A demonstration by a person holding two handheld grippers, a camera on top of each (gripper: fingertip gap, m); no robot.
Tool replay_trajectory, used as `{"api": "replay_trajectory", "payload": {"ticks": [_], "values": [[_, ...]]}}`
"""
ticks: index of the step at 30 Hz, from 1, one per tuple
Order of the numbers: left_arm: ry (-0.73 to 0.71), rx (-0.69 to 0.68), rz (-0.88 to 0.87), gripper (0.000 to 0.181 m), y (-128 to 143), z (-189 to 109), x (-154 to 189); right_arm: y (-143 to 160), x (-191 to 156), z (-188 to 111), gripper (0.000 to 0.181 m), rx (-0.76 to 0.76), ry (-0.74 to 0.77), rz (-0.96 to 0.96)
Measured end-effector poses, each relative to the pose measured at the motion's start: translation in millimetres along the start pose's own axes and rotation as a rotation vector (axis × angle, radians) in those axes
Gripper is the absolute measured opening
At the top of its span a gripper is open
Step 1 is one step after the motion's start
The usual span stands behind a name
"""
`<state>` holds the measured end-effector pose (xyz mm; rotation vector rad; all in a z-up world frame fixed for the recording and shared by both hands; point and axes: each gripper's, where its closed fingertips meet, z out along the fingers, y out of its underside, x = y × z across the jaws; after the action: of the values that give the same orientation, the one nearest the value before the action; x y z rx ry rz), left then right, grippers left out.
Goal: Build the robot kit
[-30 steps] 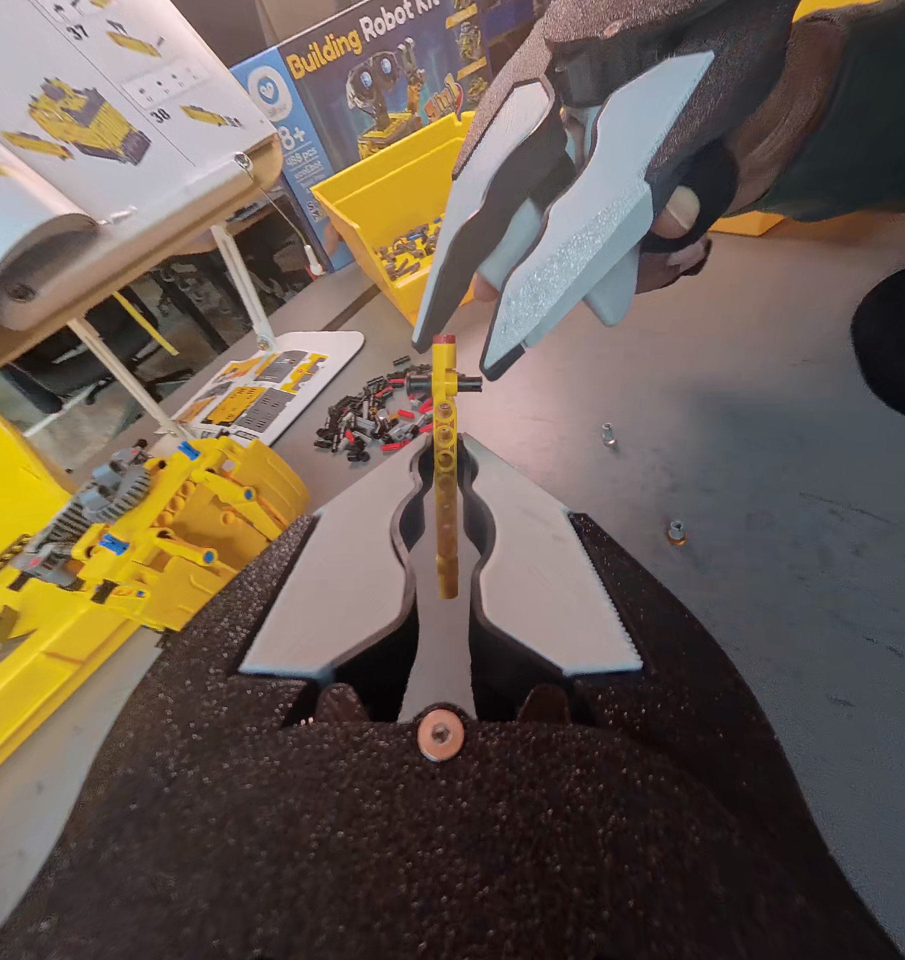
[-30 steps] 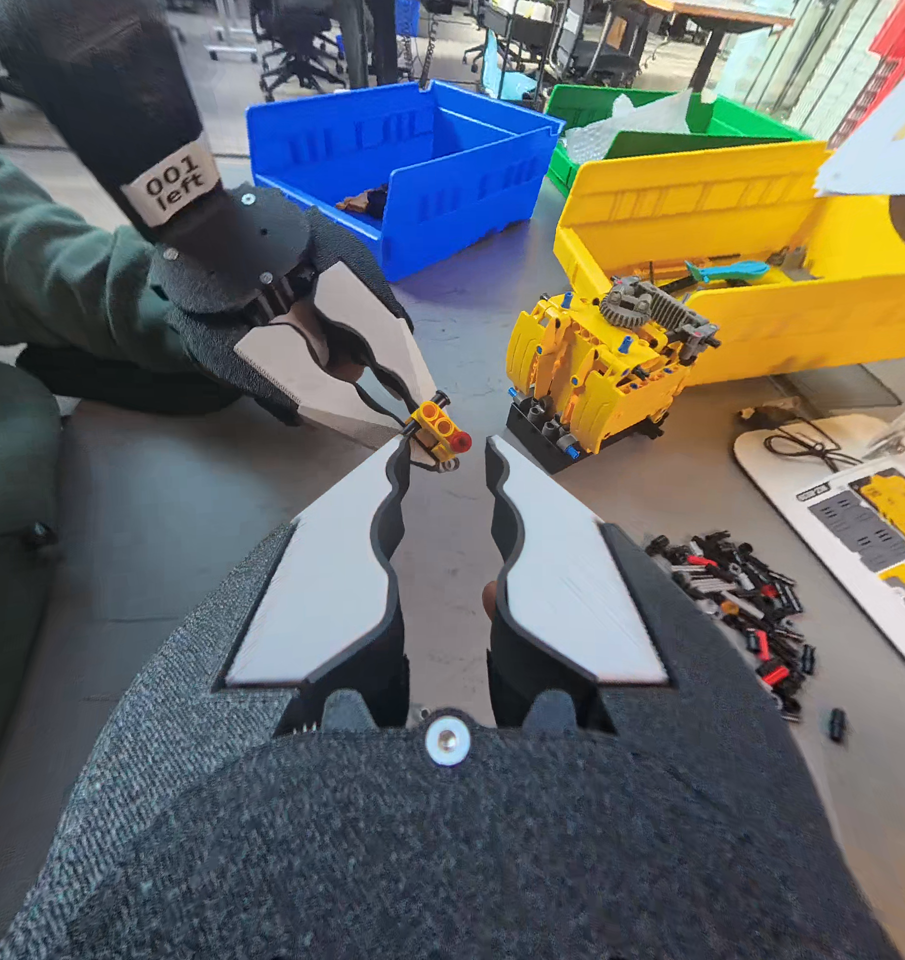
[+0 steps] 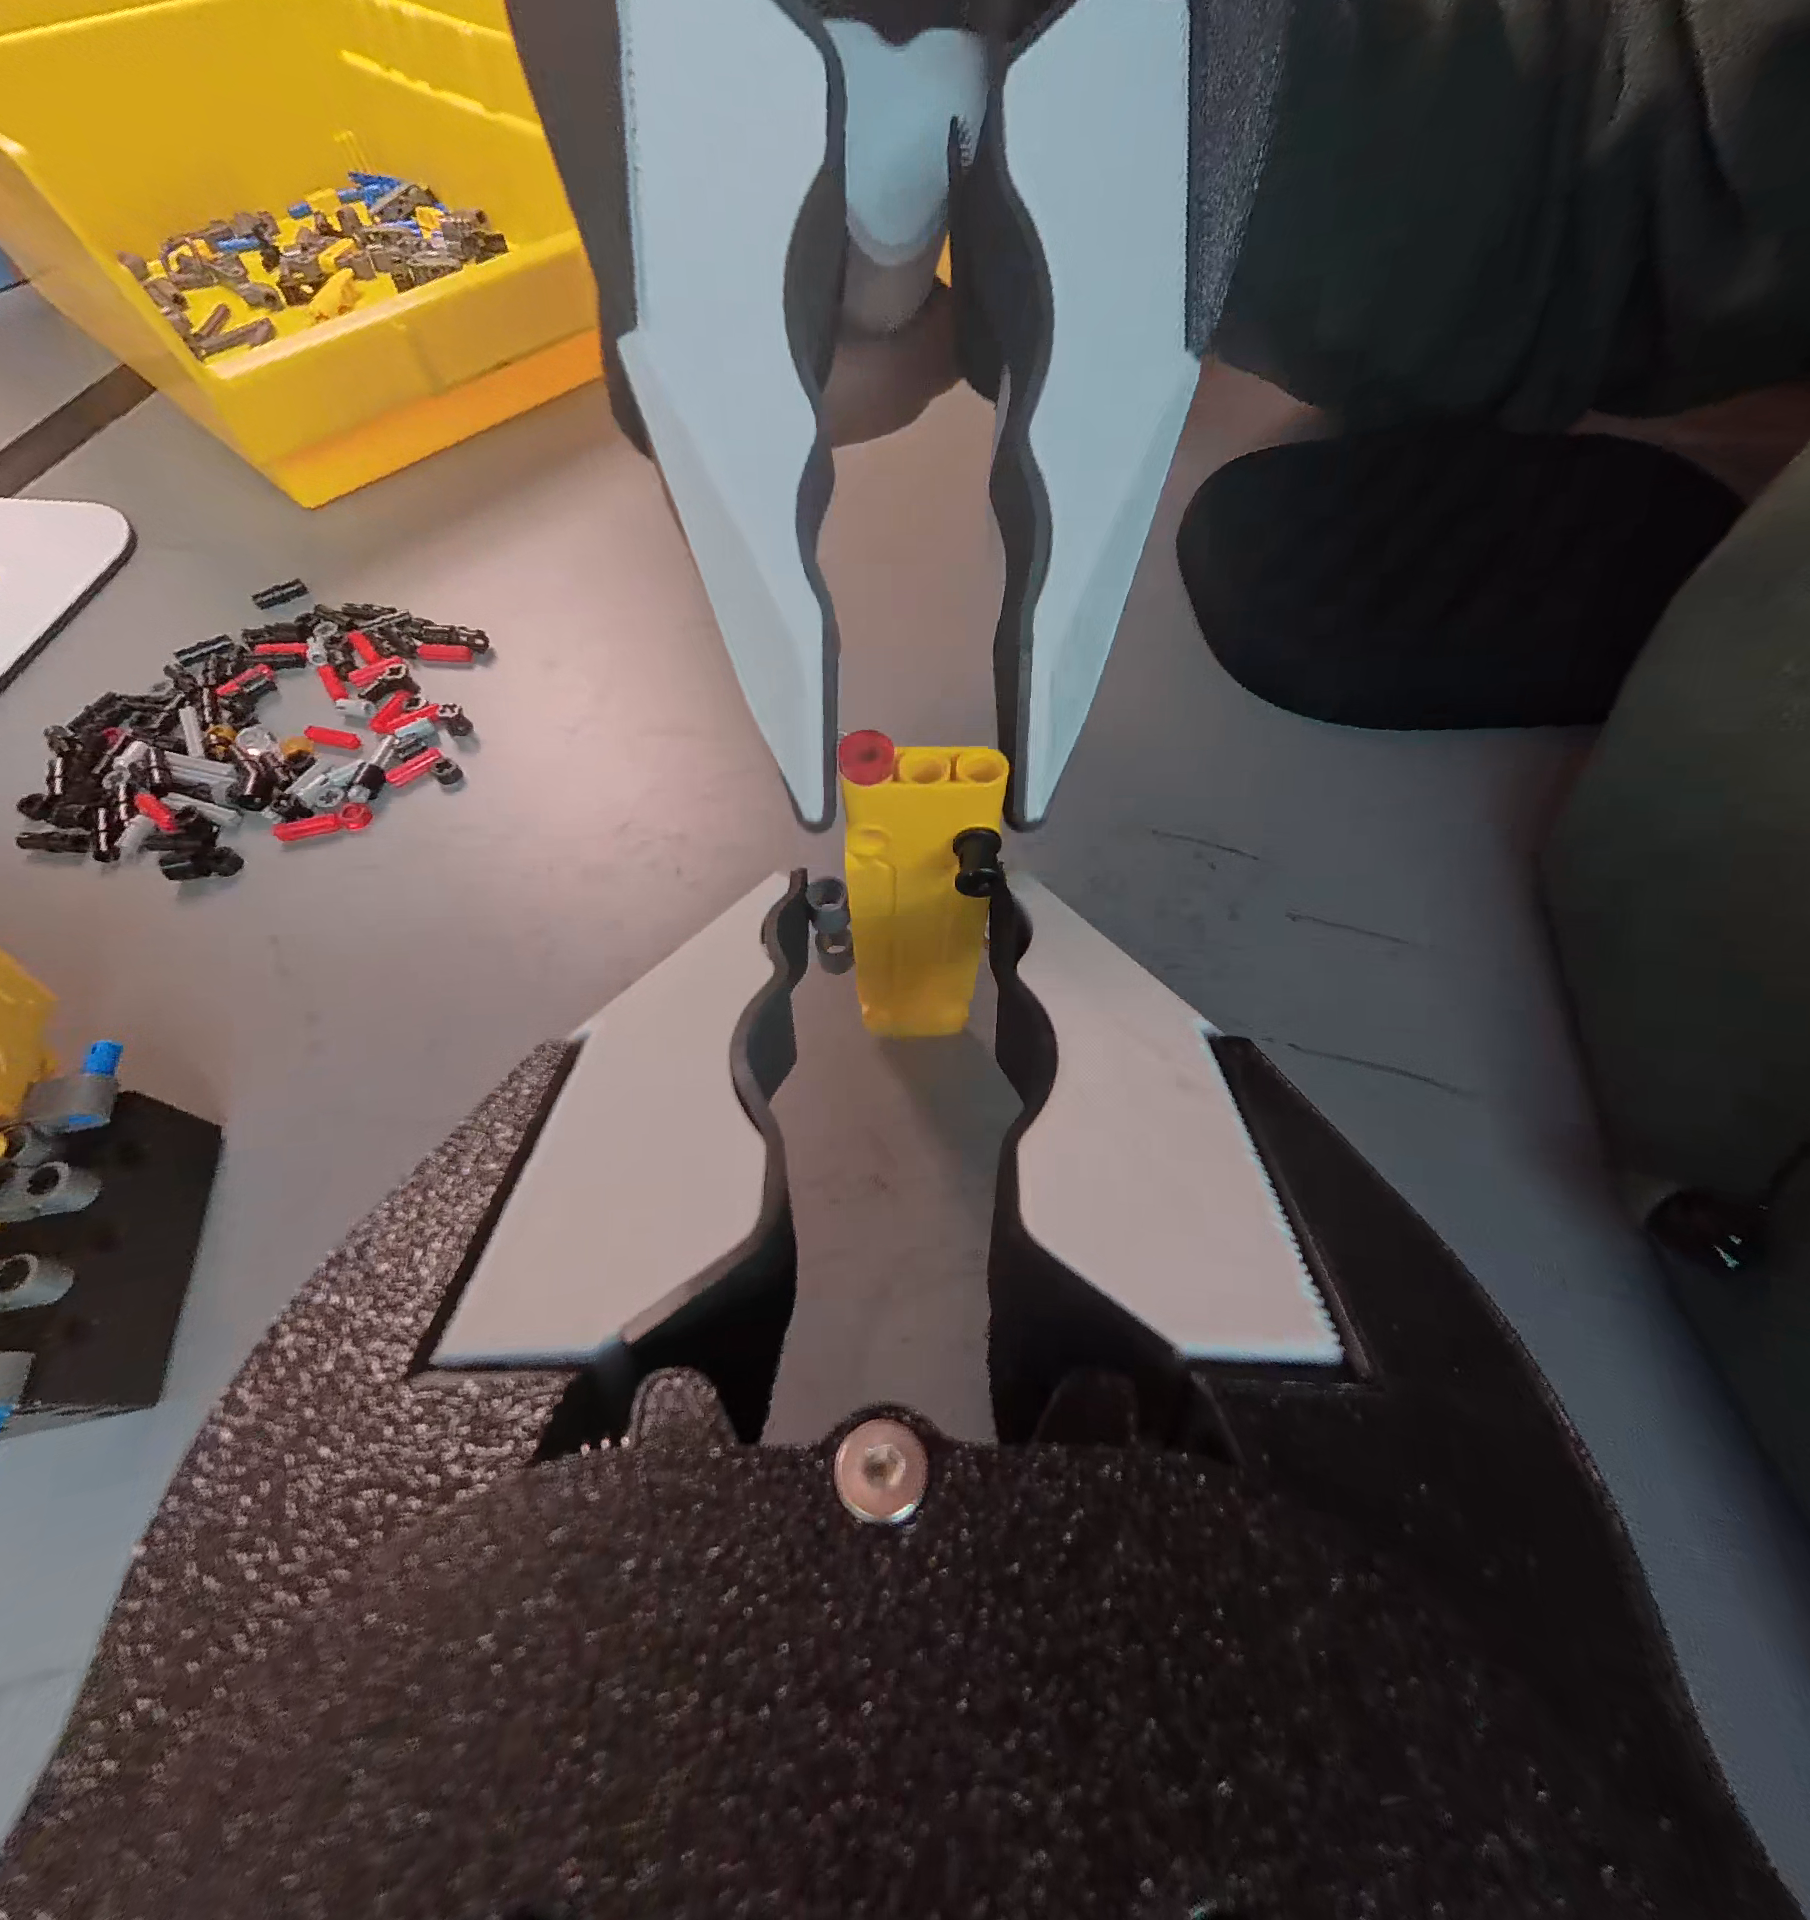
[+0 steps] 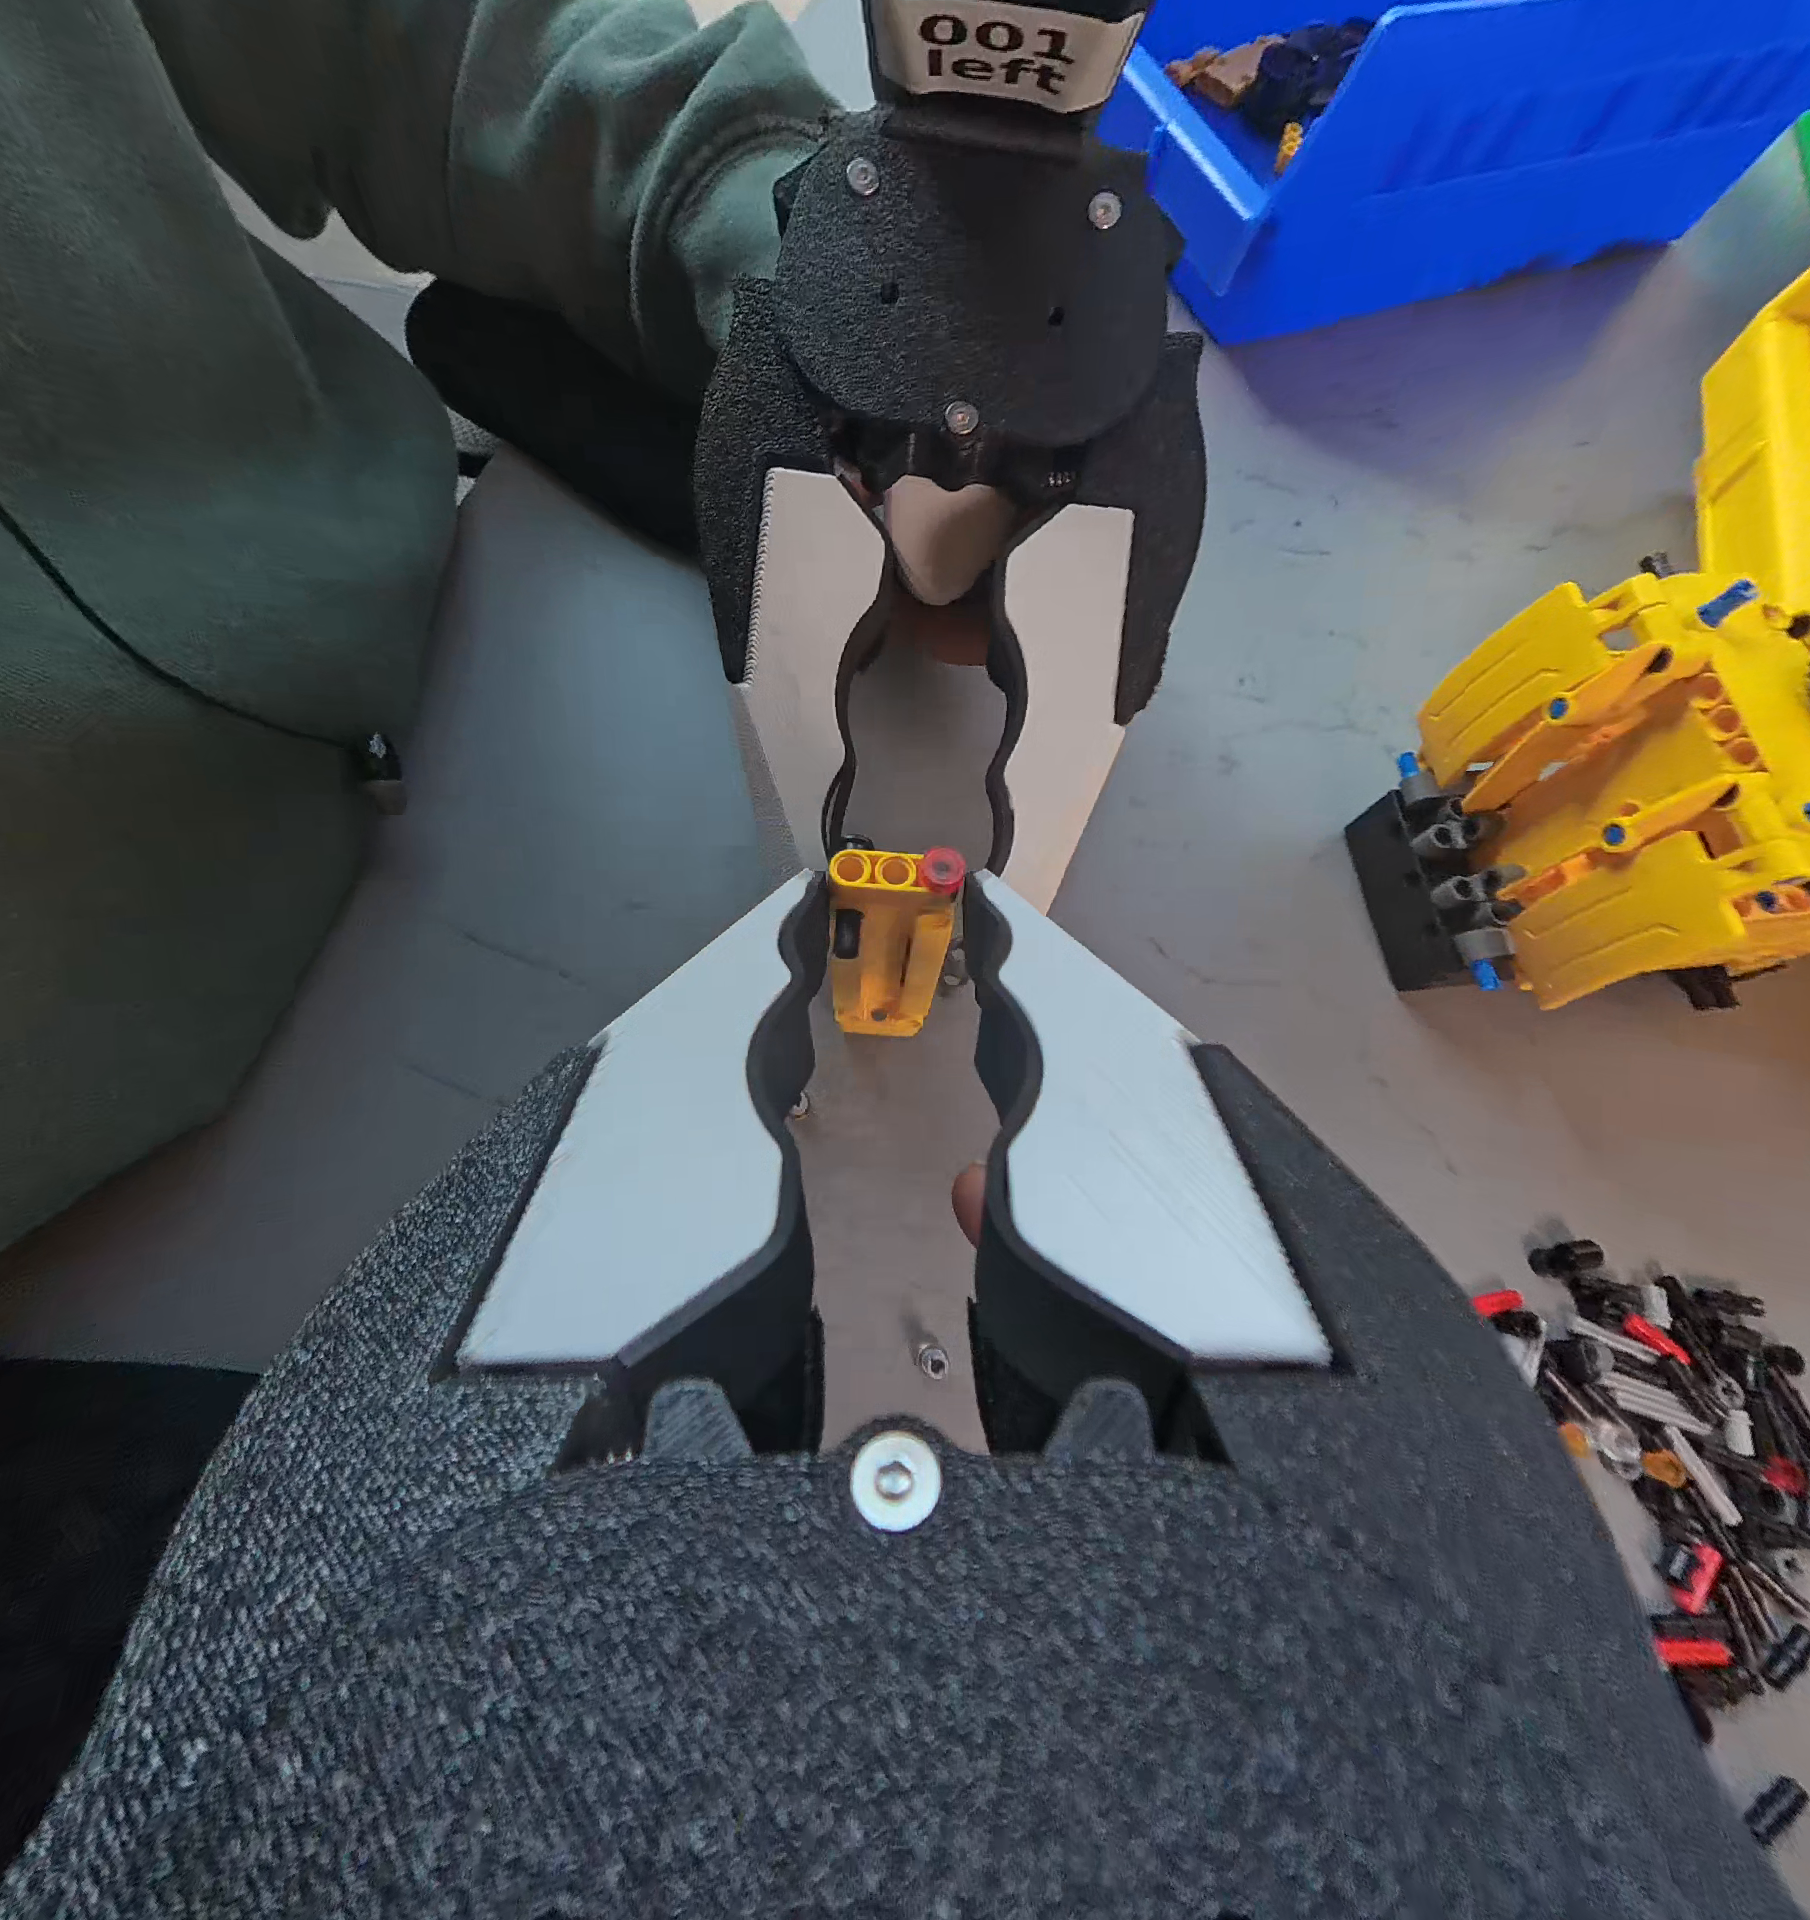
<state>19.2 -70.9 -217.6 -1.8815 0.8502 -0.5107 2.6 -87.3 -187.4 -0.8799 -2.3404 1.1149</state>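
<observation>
Both grippers part-open around upright yellow beam (image 3: 916,904), grip unclear. Left view only: yellow bin (image 3: 288,239), upper left. Right view only: blue bin (image 4: 1483,156), upper right.

Yellow bin (image 3: 381,436) of small parts far left; loose black, red, grey pins (image 3: 246,743) on grey table (image 3: 1400,935); yellow model (image 4: 1649,821) right; blue bin (image 4: 1483,156) far.

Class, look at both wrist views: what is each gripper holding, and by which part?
Both grippers, left and right, flank one yellow brick piece, fingertips beside its sides. Whether either truly clamps it cannot be told.
</observation>
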Motion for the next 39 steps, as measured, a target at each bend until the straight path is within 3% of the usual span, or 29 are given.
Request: {"api": "replay_trajectory", "payload": {"ticks": [5, 11, 33, 36, 39], "values": [[-0.023, -0.023, -0.016, 0.034, 5, -2, -5, 34, -10, -11, 0.026, -0.092, -0.007, 0.080], [-0.008, -0.061, -0.014, 0.035, 11, 0, -2, 72, -31, 10, 0.025, -0.248, -0.042, 0.091], [-0.006, -0.068, -0.007, 0.043, 12, -8, -3, 77, -27, 20, 0.007, -0.272, -0.027, 0.101], [-0.023, 0.018, -0.005, 0.043, -4, -27, -11, 52, -21, 1, 0.007, -0.116, -0.016, 0.115], [-0.007, 0.215, -0.058, 0.038, -37, -50, -14, -6, -10, -37, 0.007, 0.254, 0.011, 0.139]]}}
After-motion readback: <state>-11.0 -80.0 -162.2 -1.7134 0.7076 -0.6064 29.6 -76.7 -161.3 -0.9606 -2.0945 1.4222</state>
